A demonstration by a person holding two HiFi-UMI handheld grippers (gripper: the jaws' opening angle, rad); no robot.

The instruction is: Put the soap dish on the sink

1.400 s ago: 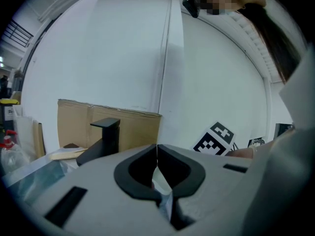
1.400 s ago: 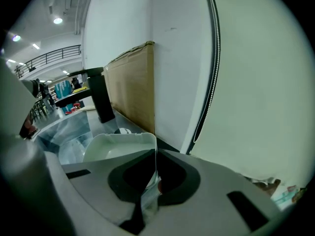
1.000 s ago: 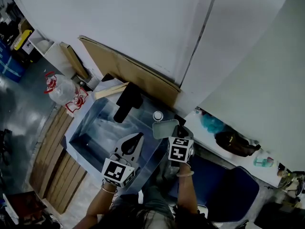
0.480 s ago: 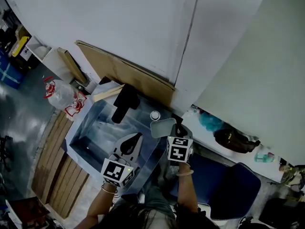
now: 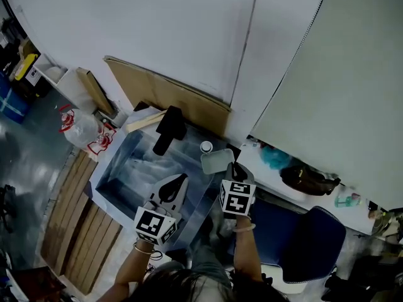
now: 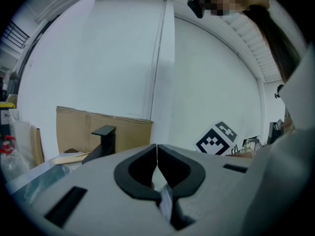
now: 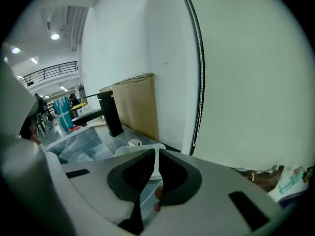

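Head view: the soap dish [image 5: 217,161], pale and shallow, sat just right of frame centre, over the far right corner of the sink [image 5: 129,172]. The right gripper [image 5: 233,168] reached up to it from below and pinched its near rim. The right gripper view confirmed this: the jaws were closed on a thin white edge (a slice of rim stood upright between them), with the rest of the dish spreading out to the left beyond the tips.

The left gripper [image 5: 181,180] hung at lower centre over the near side of the basin. In the left gripper view its jaws were pressed tip to tip with nothing between them.

Surroundings: a black faucet [image 5: 169,128] stood at the back of the sink, up and left of the dish and apart from it. A small white round cap [image 5: 206,146] lay just beside the dish's upper left edge. A cardboard sheet [image 5: 170,96] leaned on the wall behind.

Progress: the dish was in grip and already at the sink's back corner, so pick-up and carry looked done. Set-down and release were not done. I could not tell whether the dish's underside touched the ledge or hung just above it. Judgement: what was left was to lower it flat, clear of the cap, and then open the right jaws.
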